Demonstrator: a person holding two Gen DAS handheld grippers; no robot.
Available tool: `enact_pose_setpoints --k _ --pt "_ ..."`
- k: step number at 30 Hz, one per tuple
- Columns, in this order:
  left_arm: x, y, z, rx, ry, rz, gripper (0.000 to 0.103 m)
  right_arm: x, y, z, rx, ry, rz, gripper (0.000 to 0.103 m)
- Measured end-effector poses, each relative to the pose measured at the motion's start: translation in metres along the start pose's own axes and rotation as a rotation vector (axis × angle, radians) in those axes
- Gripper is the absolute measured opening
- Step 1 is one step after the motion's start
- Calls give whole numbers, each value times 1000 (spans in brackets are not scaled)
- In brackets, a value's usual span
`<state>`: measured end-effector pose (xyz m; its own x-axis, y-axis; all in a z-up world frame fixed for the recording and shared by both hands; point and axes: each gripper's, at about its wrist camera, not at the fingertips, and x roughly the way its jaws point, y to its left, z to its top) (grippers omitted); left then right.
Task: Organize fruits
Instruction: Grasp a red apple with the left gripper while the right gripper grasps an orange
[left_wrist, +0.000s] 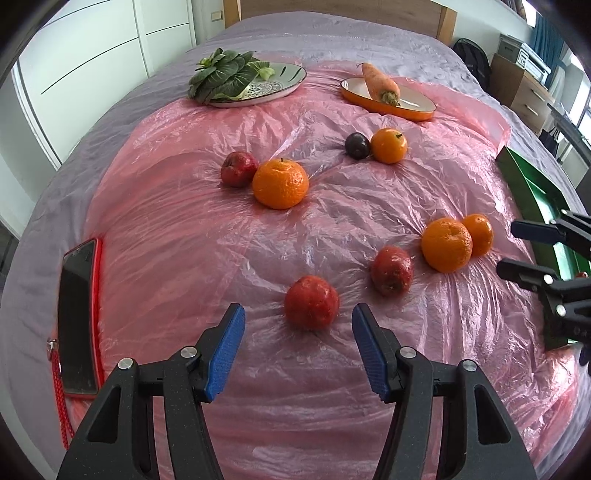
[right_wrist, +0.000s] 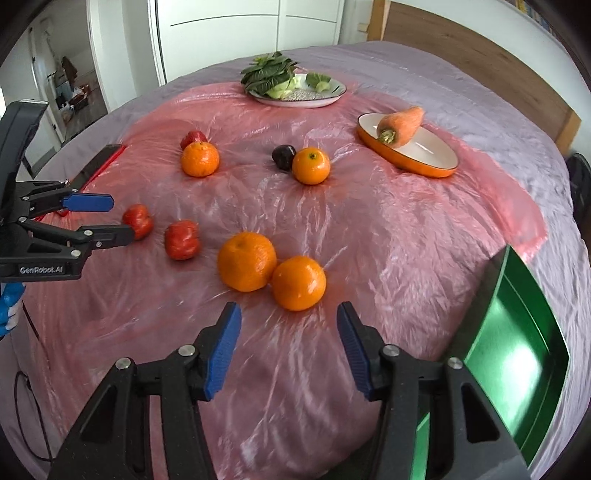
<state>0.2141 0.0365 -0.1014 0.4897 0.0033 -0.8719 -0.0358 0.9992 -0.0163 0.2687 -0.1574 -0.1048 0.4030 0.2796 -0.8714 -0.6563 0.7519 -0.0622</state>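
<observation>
Fruit lies scattered on a pink plastic sheet (left_wrist: 258, 236) over a bed. My left gripper (left_wrist: 298, 317) is open, with a red apple (left_wrist: 311, 301) just ahead between its blue fingers. A second red apple (left_wrist: 391, 270) and two oranges (left_wrist: 447, 244) lie to its right. My right gripper (right_wrist: 288, 319) is open, right behind an orange (right_wrist: 298, 283) that touches a bigger orange (right_wrist: 246, 261). A green tray (right_wrist: 517, 343) stands at the right. Farther off lie an apple and orange pair (left_wrist: 280, 183) and a dark plum (left_wrist: 357, 146) beside an orange (left_wrist: 389, 145).
A plate of leafy greens (left_wrist: 258, 85) and an orange oval dish (left_wrist: 388, 99) with a carrot (left_wrist: 380, 83) stand at the far side. A phone in a red case (left_wrist: 77, 317) lies at the left edge. A wooden headboard is behind.
</observation>
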Motion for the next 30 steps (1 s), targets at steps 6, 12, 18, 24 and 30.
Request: enact_pose_setpoints --k 6,12,18,24,30 --pt "9 -4 3 10 8 4 47 14 -7 9 -69 28 55 91" --pt "18 -4 4 6 23 -3 35 24 -3 18 -169 54 93 83" --pt "22 -4 4 6 23 -26 29 34 -7 20 -216 81 77 64" --pt "27 -2 4 -5 31 -34 29 43 -5 22 -254 87 65 64" --pt "31 -3 4 2 39 -29 29 48 -4 23 -269 88 61 64"
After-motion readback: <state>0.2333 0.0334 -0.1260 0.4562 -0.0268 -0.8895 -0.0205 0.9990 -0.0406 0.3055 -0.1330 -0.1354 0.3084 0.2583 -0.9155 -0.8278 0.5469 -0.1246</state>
